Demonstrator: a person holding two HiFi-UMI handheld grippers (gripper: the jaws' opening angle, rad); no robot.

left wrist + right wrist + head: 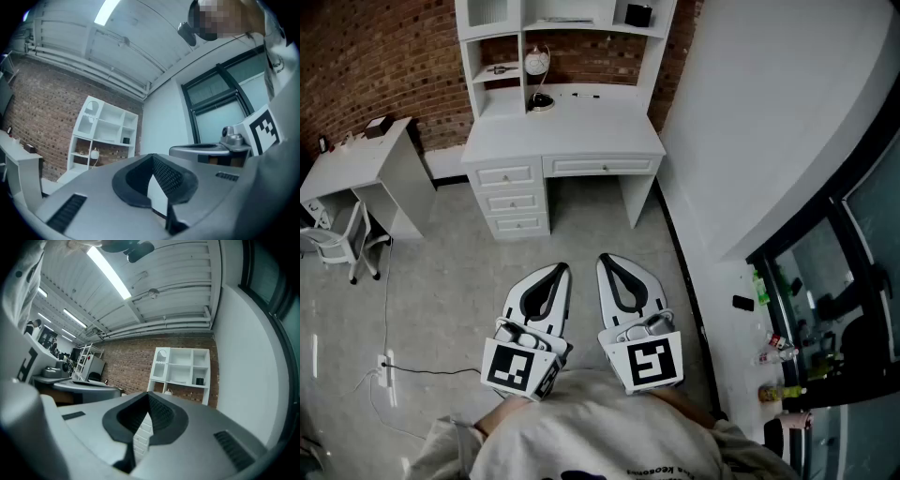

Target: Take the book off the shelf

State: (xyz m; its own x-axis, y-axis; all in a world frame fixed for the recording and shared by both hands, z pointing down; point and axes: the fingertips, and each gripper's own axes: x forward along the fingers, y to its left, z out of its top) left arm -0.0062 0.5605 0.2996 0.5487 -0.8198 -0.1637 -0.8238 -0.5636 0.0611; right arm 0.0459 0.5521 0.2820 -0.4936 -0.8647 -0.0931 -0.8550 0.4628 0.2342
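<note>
Both the left gripper and the right gripper have their jaws closed on nothing, well apart from the white shelf. There what looks like a flat book lies in the middle compartment. Only the head view shows the desk drawers. Only the right gripper view shows the ceiling lamp.

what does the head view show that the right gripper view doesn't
Only the head view: the floor, a chair, a cable lying on the floor, and the person's shirt.
Only the right gripper view: the ceiling lights and a distant rack at the left.
Both: the white shelf unit over its desk against the brick wall, a dark box in its upper right cubby, and the right tongs, shut with nothing between them.
</note>
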